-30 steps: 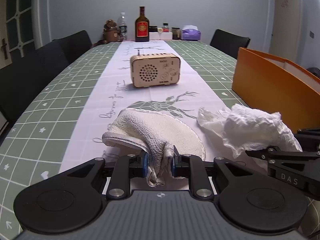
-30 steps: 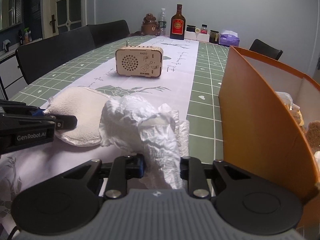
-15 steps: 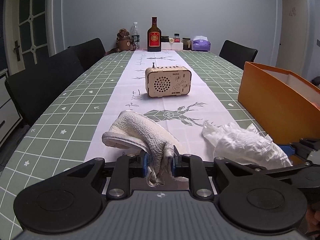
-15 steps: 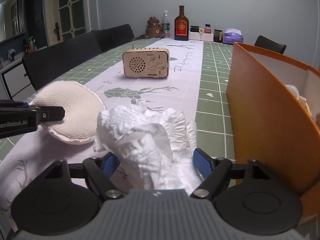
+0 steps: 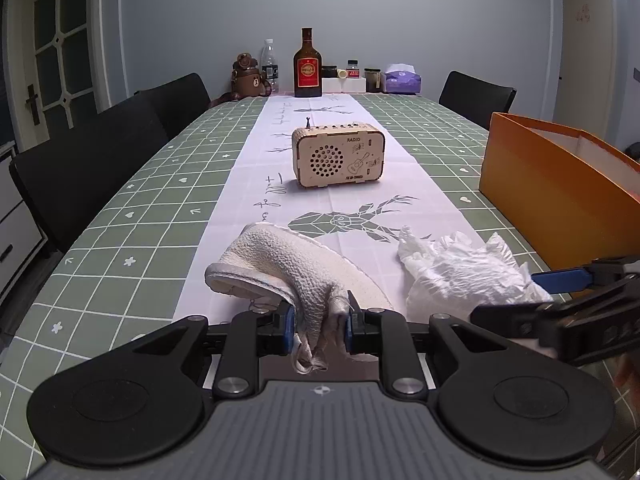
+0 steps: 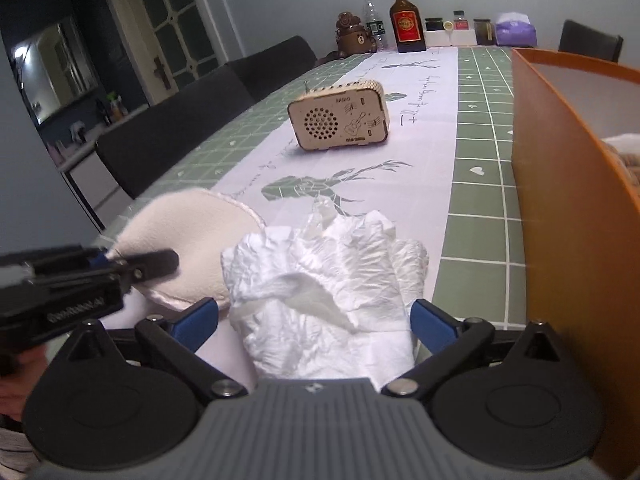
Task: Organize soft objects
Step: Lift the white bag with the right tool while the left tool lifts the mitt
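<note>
The left tool [image 5: 319, 330] pinches a bunched edge of the cream round terry-cloth pad [image 5: 288, 264], which lies on the white runner of the green-checked counter [image 5: 132, 236]. The right tool [image 6: 314, 322] has just been opening and stands spread wide, its blue pads clear of the crumpled white plastic bag [image 6: 324, 280] between them. The bag rests on the counter between the pad and the orange cardboard box [image 6: 560, 208].

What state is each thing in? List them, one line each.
Left tool: shut on the cream towel.
Cream towel: pinched at one edge, the rest draped on the table.
Right tool: open, jaws just opened wide.
White crumpled plastic bag: released, lying between the open jaws.
Orange box: open-topped, some items inside.
Wooden radio: upright.
</note>
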### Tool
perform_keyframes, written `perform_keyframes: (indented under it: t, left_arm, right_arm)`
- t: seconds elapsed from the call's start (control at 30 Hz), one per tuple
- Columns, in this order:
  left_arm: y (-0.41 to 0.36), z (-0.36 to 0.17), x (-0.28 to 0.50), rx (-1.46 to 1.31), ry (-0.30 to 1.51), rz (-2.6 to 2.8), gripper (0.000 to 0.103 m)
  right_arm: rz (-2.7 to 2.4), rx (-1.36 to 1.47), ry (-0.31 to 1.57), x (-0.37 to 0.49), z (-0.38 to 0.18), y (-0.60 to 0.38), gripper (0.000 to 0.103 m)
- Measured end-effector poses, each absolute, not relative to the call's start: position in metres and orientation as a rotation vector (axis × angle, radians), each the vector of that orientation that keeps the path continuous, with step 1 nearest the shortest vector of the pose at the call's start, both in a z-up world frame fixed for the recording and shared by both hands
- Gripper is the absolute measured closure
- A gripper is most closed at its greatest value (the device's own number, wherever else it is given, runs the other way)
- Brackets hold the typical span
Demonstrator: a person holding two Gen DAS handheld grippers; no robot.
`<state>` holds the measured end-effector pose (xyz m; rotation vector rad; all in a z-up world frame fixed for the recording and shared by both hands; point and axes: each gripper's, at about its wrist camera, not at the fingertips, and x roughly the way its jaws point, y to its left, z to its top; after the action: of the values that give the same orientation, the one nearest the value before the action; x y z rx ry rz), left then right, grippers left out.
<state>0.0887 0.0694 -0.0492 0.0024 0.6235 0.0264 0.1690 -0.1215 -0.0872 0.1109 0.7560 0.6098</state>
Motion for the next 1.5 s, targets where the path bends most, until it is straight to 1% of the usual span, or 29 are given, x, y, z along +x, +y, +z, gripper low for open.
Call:
perform_keyframes:
  t: [0.07,0.2,0.37,0.43,0.5,0.53,0.6,0.63,0.7,0.8,1.0,1.27,1.5]
  left_arm:
    - [0.071,-0.049,0.090,-0.004,0.622,0.030,0.078]
    - [0.073,-0.050,0.092,-0.006,0.624,0.035,0.078]
    - [0.073,-0.053,0.092,-0.003,0.632,0.036,0.078]
    - [0.073,-0.054,0.093,0.009,0.635,0.035,0.078]
    - [0.072,-0.055,0.094,0.015,0.637,0.035,0.078]
    - [0.072,-0.055,0.094,0.014,0.639,0.034,0.078]
    - [0.073,-0.055,0.096,0.012,0.639,0.034,0.078]
    - [0.072,-0.054,0.097,0.012,0.639,0.034,0.078]
    - [0.073,-0.054,0.096,0.014,0.637,0.035,0.078]
    - [0.073,-0.052,0.094,0.018,0.634,0.043,0.078]
    - [0.074,-0.043,0.088,0.017,0.615,0.069,0.078]
    - [0.068,-0.026,0.075,0.048,0.550,0.091,0.078]
    - [0.049,-0.009,0.068,0.085,0.499,0.061,0.078]
  right_arm:
    - [0.608,0.124,0.742,0.169,-0.084,-0.124,0.003]
    - [0.556,0.048,0.734,0.175,-0.087,-0.111,0.003]
    - [0.506,0.051,0.780,0.190,-0.101,-0.101,0.003]
    - [0.509,0.039,0.758,0.191,-0.102,-0.099,0.011]
    - [0.504,0.005,0.740,0.190,-0.101,-0.096,0.026]
    - [0.500,-0.014,0.732,0.190,-0.101,-0.095,0.030]
    - [0.483,-0.048,0.711,0.188,-0.102,-0.092,0.045]
    - [0.474,-0.050,0.704,0.187,-0.102,-0.092,0.047]
    - [0.473,-0.042,0.700,0.186,-0.102,-0.092,0.058]
    - [0.488,-0.065,0.684,0.182,-0.100,-0.088,0.065]
    - [0.512,-0.125,0.639,0.168,-0.091,-0.083,0.071]
    - [0.543,-0.109,0.530,0.141,-0.054,-0.095,0.071]
    - [0.511,-0.089,0.430,0.118,-0.020,-0.126,0.071]
